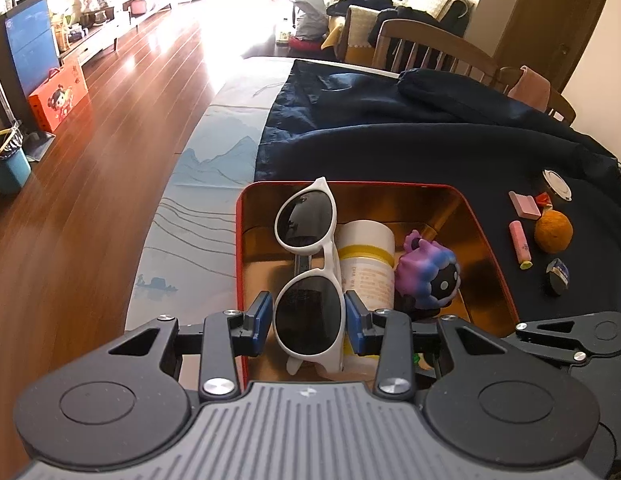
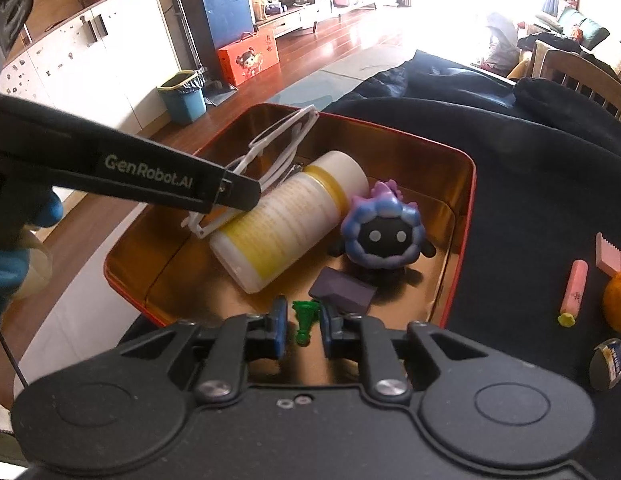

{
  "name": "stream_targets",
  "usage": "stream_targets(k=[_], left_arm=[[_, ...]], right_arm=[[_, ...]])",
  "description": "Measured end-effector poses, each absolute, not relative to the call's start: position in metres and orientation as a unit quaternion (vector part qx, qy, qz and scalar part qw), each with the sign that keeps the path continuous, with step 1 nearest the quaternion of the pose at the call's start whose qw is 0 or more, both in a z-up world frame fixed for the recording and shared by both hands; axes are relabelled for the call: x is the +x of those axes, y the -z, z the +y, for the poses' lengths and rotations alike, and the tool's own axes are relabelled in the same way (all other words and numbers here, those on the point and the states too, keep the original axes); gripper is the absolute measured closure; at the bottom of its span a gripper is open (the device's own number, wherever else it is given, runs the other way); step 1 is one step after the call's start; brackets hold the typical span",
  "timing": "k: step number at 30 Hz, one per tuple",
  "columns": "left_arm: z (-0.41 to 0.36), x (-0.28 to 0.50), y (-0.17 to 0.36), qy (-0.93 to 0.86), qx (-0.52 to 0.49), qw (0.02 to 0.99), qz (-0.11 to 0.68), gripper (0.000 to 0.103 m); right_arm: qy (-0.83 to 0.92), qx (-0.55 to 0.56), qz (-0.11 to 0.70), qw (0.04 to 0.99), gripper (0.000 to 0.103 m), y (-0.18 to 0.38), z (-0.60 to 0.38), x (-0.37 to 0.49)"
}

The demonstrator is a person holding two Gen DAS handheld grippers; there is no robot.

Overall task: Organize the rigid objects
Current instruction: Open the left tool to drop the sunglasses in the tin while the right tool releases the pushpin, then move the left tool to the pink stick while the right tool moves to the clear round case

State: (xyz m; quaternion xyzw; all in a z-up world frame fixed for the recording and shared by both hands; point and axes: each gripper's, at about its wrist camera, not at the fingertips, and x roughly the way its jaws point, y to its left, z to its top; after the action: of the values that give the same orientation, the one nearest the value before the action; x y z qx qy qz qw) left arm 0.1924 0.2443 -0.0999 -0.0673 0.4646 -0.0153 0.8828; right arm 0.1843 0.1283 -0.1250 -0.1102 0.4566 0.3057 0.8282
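A red tin point(image 1: 486, 240) with a gold inside sits on a dark blue cloth. My left gripper point(image 1: 307, 322) is shut on white sunglasses point(image 1: 306, 220), one dark lens squeezed between the blue pads, low over the tin's left side. Beside them in the tin lie a white bottle with a yellow label point(image 2: 286, 220), a purple-blue toy with a black face point(image 2: 382, 232) and a dark purple block point(image 2: 344, 292). My right gripper point(image 2: 303, 330) hangs over the tin's near edge point(image 2: 122, 284). A small green piece point(image 2: 302, 320) stands between its pads with a thin gap on each side.
Loose on the cloth right of the tin: a pink eraser point(image 1: 524, 204), a pink tube point(image 1: 520, 242), an orange point(image 1: 552, 232), a tape roll point(image 1: 557, 278) and a round white disc point(image 1: 556, 184). The table's left edge drops to wood floor. Chairs stand behind.
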Motion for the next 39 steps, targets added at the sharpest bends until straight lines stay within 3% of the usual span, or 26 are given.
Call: stream_targets(k=[19, 29, 33, 39], left_arm=[[0.232, 0.173, 0.077, 0.028, -0.070, 0.894, 0.442, 0.062], [0.209, 0.158, 0.053, 0.043, -0.061, 0.907, 0.415, 0.050], [0.198, 0.154, 0.044, 0.048, -0.059, 0.910, 0.408, 0.042], [0.173, 0.147, 0.029, 0.068, -0.057, 0.915, 0.394, 0.032]], right_arm=[[-0.311, -0.051, 0.417, 0.852, 0.067, 0.086, 0.096, 0.168], [-0.297, -0.026, 0.384, 0.874, 0.058, 0.056, 0.070, 0.155], [-0.285, -0.013, 0.371, 0.884, 0.039, 0.049, 0.053, 0.150], [-0.267, 0.002, 0.356, 0.895, 0.024, 0.041, 0.023, 0.144]])
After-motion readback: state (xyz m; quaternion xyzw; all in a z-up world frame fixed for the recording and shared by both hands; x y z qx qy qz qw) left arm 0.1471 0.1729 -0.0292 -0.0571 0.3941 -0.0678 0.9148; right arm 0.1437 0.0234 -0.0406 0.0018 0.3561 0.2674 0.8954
